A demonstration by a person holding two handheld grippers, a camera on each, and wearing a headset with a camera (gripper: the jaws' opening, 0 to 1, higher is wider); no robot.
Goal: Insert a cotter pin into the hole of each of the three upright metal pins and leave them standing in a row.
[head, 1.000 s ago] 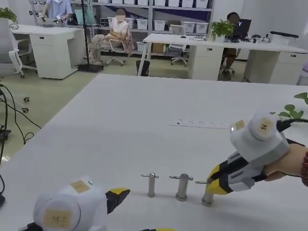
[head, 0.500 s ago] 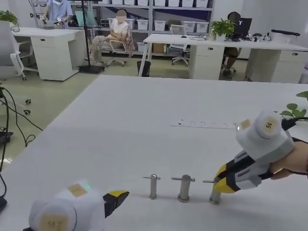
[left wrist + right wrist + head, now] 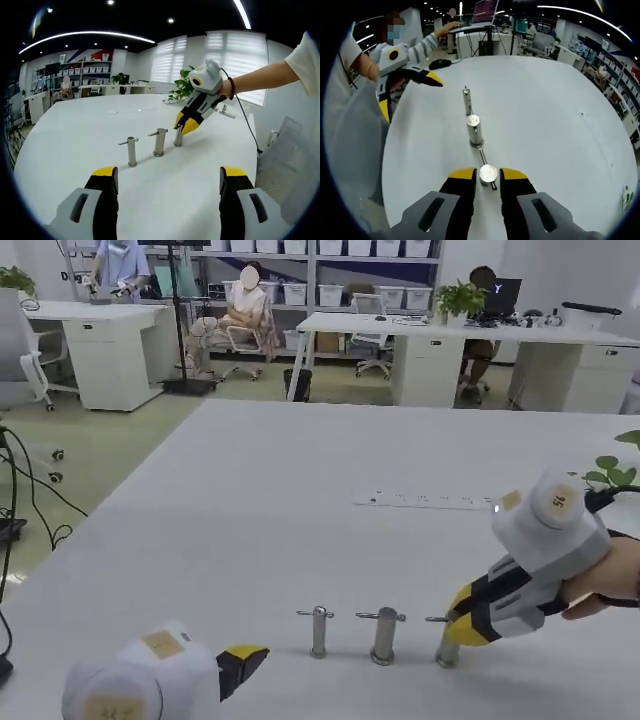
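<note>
Where the table's [image 3: 300,490] near edge runs, three pins stand upright in one row, apart from each other.
- Left pin [image 3: 319,632]: left cotter [image 3: 304,613] lies level through the hole under its head.
- Middle pin [image 3: 383,637]: middle cotter [image 3: 365,616] sits crosswise in the same way.
- Right pin [image 3: 447,652]: right cotter [image 3: 433,619] projects from its left side.
- Right gripper [image 3: 487,172]: its tips are at the right pin's head, one jaw on either side and narrowly apart. Whether they pinch it cannot be told.
- Left gripper [image 3: 165,172]: it hangs over the near edge, left of the row and well apart from it. Its jaws are wide apart with nothing between them.
</note>
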